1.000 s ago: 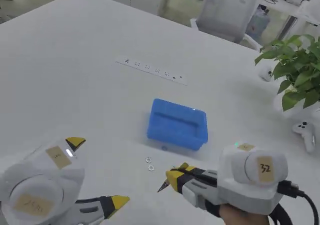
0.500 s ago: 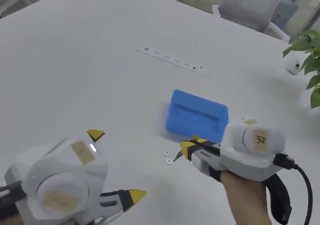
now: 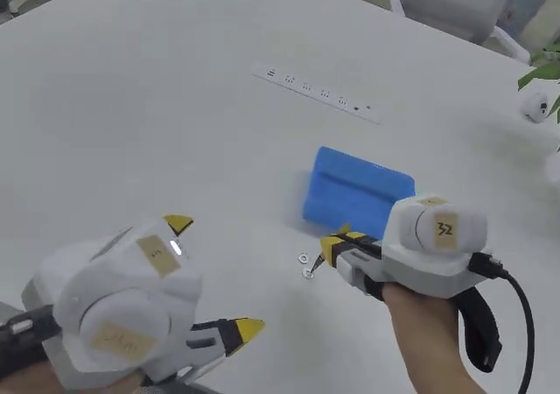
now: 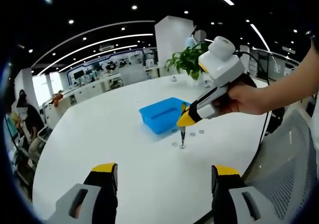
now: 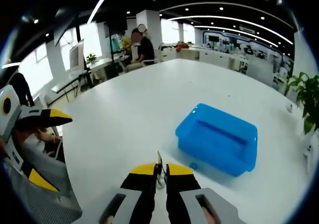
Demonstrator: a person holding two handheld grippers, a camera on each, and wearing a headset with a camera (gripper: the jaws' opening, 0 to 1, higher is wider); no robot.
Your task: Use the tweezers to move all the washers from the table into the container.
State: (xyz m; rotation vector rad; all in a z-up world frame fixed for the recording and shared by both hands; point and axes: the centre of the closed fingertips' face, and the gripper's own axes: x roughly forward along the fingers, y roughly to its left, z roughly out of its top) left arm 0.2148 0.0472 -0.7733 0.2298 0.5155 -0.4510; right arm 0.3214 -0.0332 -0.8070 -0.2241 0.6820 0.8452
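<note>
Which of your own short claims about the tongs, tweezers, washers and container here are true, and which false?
The right tongs are shut on the tweezers. True.
The left tongs hold a washer. False: they stand open and empty.
Several washers lie on the table beside the blue container. True.
The tweezers' tip is inside the container. False: it points down at the table among the washers.

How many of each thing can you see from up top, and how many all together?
Grippers: 2, the left gripper and the right gripper
Tweezers: 1
Blue container: 1
Washers: 2 in plain sight; more may hide under the right gripper
Power strip: 1
Total: 7
</note>
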